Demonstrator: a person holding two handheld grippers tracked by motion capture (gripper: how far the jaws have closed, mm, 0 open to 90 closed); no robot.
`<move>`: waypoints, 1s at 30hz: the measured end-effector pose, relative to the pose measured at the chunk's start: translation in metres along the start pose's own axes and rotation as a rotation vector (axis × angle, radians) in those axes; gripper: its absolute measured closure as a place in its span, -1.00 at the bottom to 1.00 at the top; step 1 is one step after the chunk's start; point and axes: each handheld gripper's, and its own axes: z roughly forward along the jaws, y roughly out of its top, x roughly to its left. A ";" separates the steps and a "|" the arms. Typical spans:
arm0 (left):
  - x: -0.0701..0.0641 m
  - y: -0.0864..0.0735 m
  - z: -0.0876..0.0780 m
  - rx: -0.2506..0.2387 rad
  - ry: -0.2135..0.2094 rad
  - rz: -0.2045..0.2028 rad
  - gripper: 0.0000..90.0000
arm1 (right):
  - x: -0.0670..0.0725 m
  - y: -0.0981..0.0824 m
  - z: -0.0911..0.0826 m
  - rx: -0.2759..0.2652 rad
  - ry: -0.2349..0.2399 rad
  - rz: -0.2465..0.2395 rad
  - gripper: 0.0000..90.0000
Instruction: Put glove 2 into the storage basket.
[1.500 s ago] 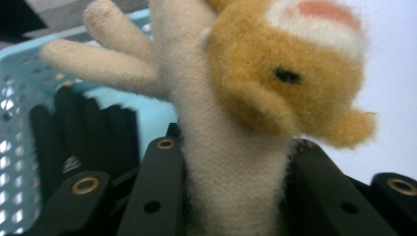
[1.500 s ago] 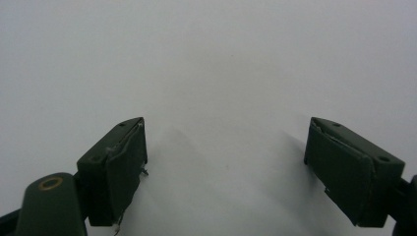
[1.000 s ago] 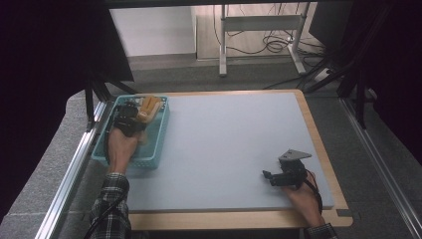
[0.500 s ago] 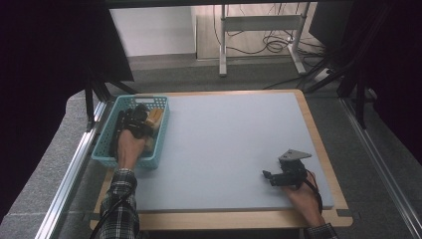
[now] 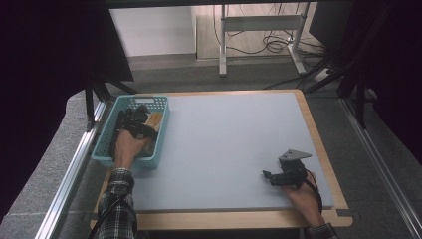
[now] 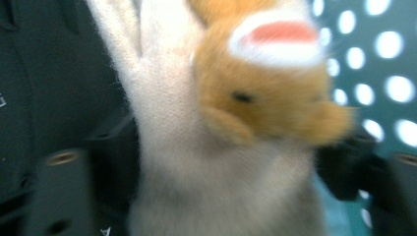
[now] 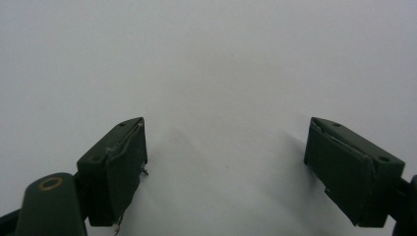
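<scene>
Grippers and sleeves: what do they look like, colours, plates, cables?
Both grippers are black. The right gripper carries a grey three-cornered plate on top and a dark cable at the wrist; its own view shows two blocky dark jaws with worn pad edges and a brass-ringed hole. The left gripper is a dark body. The left sleeve is dark plaid with light lines.

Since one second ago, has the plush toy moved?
Yes. The plush toy has sunk from above the rim into the teal basket; the left gripper jaws have just been opening.

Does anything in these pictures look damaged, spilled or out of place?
Nothing serious. The pad lining on the right gripper looks frayed and peeling at its edges. The plush toy lies in the blue basket, between the left gripper's just-opened jaws.
</scene>
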 end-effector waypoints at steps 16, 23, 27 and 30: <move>0.018 -0.010 -0.040 -0.125 0.045 -0.013 0.75 | 0.000 0.000 0.000 0.001 -0.001 -0.001 -0.65; 0.024 -0.009 -0.003 -0.026 0.076 -0.045 1.00 | 0.000 0.000 0.000 0.000 -0.001 0.000 -0.65; 0.017 -0.004 0.006 -0.027 0.018 -0.041 1.00 | 0.000 0.000 0.000 0.001 0.000 -0.003 -0.65; 0.006 0.001 0.009 -0.022 0.026 -0.022 1.00 | 0.000 0.000 0.000 0.001 0.000 -0.003 -0.65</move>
